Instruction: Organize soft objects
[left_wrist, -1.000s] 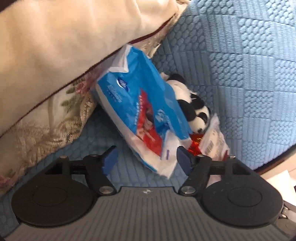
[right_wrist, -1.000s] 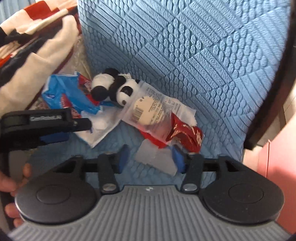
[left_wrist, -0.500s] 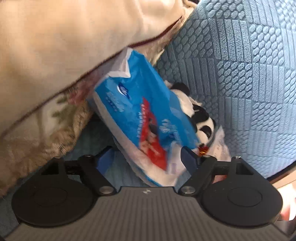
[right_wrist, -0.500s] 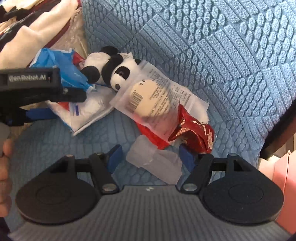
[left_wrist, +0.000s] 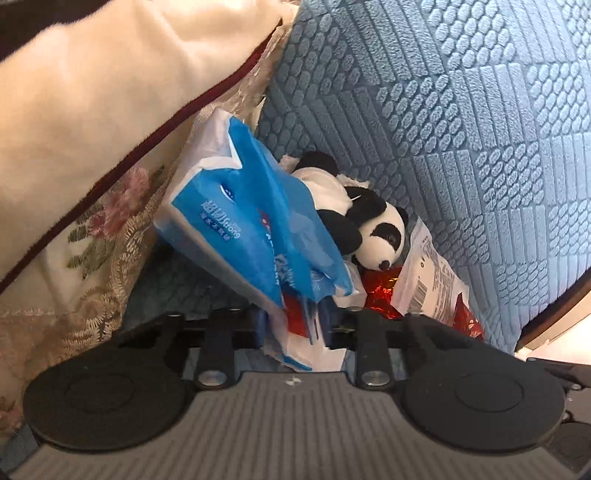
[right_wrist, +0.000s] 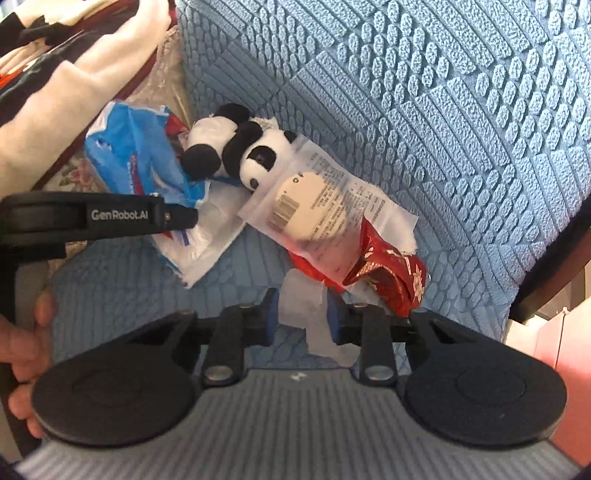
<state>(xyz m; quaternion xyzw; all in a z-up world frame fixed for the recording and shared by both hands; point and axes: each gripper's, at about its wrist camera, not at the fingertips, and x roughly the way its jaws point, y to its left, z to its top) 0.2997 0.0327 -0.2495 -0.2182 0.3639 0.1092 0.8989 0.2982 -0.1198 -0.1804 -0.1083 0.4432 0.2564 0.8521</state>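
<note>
On the blue quilted sofa seat (right_wrist: 122, 295), wedged into the corner beside the cream floral cushion (left_wrist: 85, 236): a blue-and-white plastic tissue pack (left_wrist: 240, 225), a small black-and-white plush panda (left_wrist: 365, 225), a clear labelled packet holding a round bun (right_wrist: 314, 206), a crumpled red foil wrapper (right_wrist: 391, 277) and a frosted translucent plastic piece (right_wrist: 306, 314). Left gripper (left_wrist: 291, 321) now closed in on the near end of the tissue pack, blue pads pressed into the wrapper from both sides; half a second ago spread wide with the pack lying loose between them. Tissue pack tilted up, far end against the cushion, panda touching its right side. Right gripper (right_wrist: 301, 317) likewise narrowed onto the translucent plastic piece, pinching it between the pads; half a second ago well apart on either side of it. Translucent piece just in front of the red wrapper, near edge over the gripper body. Bun packet lying across the red wrapper, its top corner at the panda's head, much as before. Left gripper body (right_wrist: 88, 218) visible from the right wrist, reaching in over the tissue pack, a bare hand (right_wrist: 26, 354) on its handle.
</note>
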